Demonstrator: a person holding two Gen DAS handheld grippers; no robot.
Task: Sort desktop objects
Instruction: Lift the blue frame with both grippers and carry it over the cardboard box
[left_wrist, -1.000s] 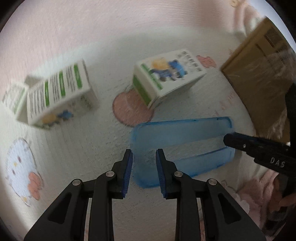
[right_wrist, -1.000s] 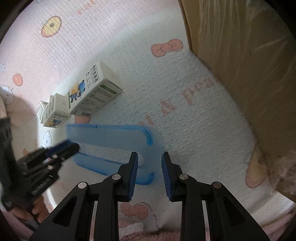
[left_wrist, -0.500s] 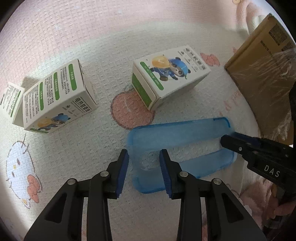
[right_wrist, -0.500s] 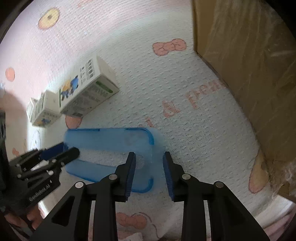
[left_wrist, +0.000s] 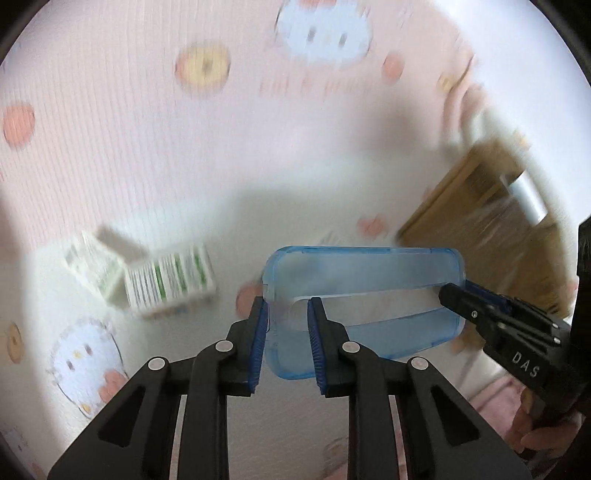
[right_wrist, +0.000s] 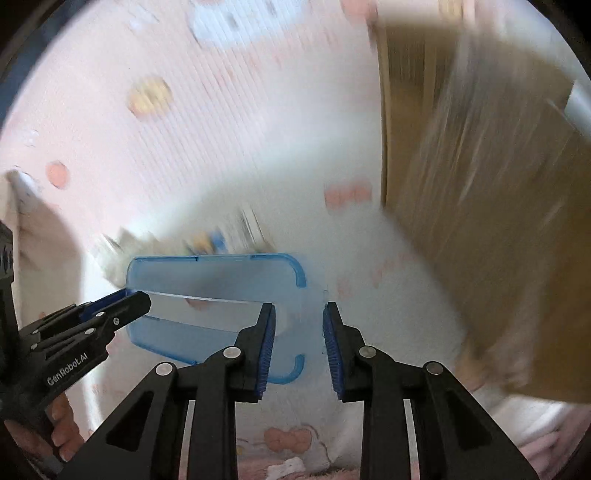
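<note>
Since the earlier frames, both tools have lifted the blue translucent tray (left_wrist: 364, 273) clear of the surface below, and the background has smeared into motion blur; the white cartons that were large and close now look smaller and farther beneath. There is one tray, held level between two tools. The left tool (left_wrist: 286, 308) grips the tray's short end wall nearest its own camera; its jaws have just been closing, and its blue pads sit against that wall, one outside and one inside. The right tool (right_wrist: 298, 312) is clamped the same way on the opposite short end, its pads pressing either side of the wall. In each wrist view the other tool reaches in from the side onto the far end of the tray. Below and to the left of the left tool lie two white cartons (left_wrist: 168, 282) with green print, side by side and blurred; the right wrist view shows blurred cartons just beyond the tray. One brown cardboard box (right_wrist: 491, 206), with a shiny film over it, stands to the right of the right tool. Everything rests on a pink and white cartoon-print cloth (left_wrist: 140, 140). A person's fingers (right_wrist: 61, 428) hold the left tool's handle.
</note>
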